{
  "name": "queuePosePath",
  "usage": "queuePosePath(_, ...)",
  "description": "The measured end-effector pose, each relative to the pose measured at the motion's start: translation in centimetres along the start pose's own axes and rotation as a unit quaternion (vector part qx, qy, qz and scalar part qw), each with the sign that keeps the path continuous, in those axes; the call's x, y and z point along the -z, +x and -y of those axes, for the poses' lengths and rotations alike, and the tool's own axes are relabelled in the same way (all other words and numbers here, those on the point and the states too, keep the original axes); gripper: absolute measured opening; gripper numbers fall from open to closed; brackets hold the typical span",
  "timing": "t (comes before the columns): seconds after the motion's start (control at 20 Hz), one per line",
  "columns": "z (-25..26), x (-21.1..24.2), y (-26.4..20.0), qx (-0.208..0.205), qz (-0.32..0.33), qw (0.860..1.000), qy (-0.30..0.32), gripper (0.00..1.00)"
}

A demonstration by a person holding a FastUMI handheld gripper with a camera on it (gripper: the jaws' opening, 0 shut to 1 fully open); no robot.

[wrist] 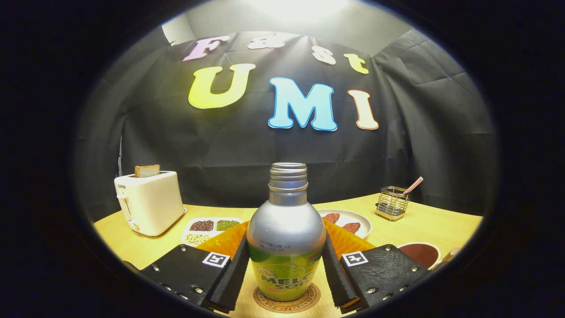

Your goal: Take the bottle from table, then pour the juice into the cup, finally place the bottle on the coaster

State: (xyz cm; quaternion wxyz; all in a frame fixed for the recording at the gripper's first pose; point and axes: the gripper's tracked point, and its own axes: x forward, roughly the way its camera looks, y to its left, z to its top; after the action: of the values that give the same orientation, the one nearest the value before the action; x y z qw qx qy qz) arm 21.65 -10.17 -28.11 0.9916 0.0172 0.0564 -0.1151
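Bottle stands upright on the coaster, gripper hugging it on both sides. I'd open slowly and back straight off so it doesn't tip.

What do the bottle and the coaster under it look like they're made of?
The bottle looks like metal: matt silver shoulder, bare threaded neck, glossy printed sleeve lower down. The gripper fingers are closed on its sides. The coaster looks like cork or pale wood, matt tan with dark stamped print; I can't tell which.
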Motion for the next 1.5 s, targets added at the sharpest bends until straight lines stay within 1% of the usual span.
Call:
queuePosePath(0.2,-0.2,0.9,-0.3,-0.005,-0.006,1.0,0.007,0.78)
queuePosePath(0.5,-0.4,0.9,-0.9,-0.006,-0.002,1.0,-0.006,0.78)
queuePosePath(0.65,0.0,0.8,-0.9,0.007,-0.01,1.0,0.0,0.78)
queuePosePath(0.7,0.2,0.9,-0.8,0.013,-0.013,1.0,0.001,0.79)
queuePosePath(0.75,0.2,0.4,-0.9,0.014,-0.01,1.0,0.001,0.85)
queuePosePath(0.85,0.0,-1.2,-1.7,0.008,0.003,1.0,0.0,0.97)
queuePosePath(1.0,-0.1,-4.0,-3.4,0.004,0.021,1.0,-0.004,0.97)
queuePosePath(1.1,0.0,-6.3,-5.1,0.01,0.029,1.0,-0.006,0.97)
queuePosePath(1.3,-0.6,-11.3,-8.9,0.002,0.028,0.999,-0.015,0.97)
queuePosePath(1.35,-0.9,-12.7,-9.8,-0.002,0.031,0.999,-0.018,0.97)
queuePosePath(1.5,-2.9,-16.9,-12.4,-0.033,0.045,0.998,-0.012,0.97)
